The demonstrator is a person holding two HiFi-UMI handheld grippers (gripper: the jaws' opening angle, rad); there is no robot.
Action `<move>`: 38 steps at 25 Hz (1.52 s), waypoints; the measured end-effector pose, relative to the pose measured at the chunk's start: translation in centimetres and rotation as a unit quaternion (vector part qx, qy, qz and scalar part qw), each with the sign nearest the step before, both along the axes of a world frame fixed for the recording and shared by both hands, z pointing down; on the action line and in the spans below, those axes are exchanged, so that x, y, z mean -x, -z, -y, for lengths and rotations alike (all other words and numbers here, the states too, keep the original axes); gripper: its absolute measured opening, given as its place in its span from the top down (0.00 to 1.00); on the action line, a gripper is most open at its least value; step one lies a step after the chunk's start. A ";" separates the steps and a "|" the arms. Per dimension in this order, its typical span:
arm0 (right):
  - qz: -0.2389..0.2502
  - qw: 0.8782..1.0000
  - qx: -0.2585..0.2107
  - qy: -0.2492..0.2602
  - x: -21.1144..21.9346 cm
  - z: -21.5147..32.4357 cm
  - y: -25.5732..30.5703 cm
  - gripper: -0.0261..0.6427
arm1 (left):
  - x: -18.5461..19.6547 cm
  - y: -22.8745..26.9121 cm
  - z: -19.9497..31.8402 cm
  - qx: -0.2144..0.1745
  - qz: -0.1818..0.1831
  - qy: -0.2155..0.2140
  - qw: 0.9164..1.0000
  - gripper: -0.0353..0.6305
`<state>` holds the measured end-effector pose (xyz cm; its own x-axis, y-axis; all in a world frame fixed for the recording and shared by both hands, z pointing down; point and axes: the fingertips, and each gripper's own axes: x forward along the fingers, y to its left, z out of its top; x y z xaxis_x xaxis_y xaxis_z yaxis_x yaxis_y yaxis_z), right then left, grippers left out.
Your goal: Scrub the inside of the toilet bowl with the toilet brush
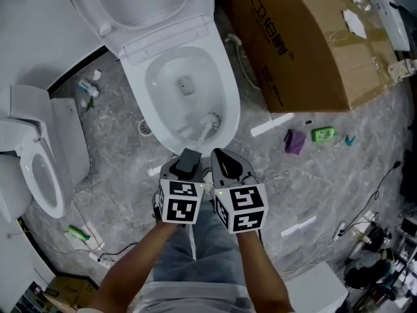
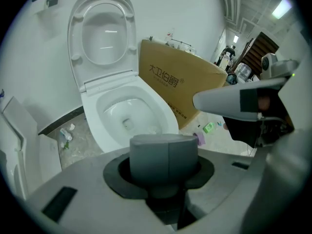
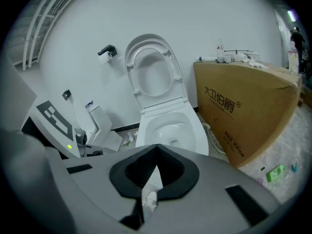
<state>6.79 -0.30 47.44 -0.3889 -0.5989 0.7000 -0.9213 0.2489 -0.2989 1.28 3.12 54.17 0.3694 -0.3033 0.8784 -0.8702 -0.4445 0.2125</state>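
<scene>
— Toilet brush [image 1: 207,128]: why hold it by the very top?

— So my left gripper [image 1: 189,163] sits clear above the front rim of the toilet bowl [image 1: 135,87] while the bristles go down inside. Its jaws are clamped on the grey handle cap [image 2: 163,155]. The white head lies low against the bowl's near wall, short of the drain.

— And the other one?

— My right gripper [image 1: 221,159] hangs just beside the left, jaws pressed tip to tip on nothing (one gripper seems enough for a light brush). I judge it is near enough to steady the handle if needed.

— The seat?

— The seat [image 1: 91,8] is tipped up towards the wall, which leaves the whole rim open. The cardboard box [image 1: 306,38] stands on the floor at the bowl's right side, clear of my swing, I think.
</scene>
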 end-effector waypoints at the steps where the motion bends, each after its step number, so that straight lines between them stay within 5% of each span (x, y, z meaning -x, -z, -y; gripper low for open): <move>1: 0.000 1.000 0.000 -0.001 0.0 0.0 0.0 0.96 | -0.1 0.0 0.4 -0.003 -0.004 -0.003 1.000 0.71; 16: 0.000 1.000 0.018 -0.011 0.2 0.3 -1.6 0.96 | 1.9 -1.0 4.7 -0.006 -0.002 0.024 1.000 0.71; 38: -0.002 0.999 0.045 -0.003 2.8 5.5 -5.3 0.96 | 2.9 -4.9 12.7 -0.011 -0.006 0.009 1.000 0.71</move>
<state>3.95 -5.78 52.78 -0.3827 -0.5359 0.7525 -0.9238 0.2159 -0.3161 -1.59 -9.58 59.07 0.3733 -0.3296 0.8672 -0.8761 -0.4328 0.2126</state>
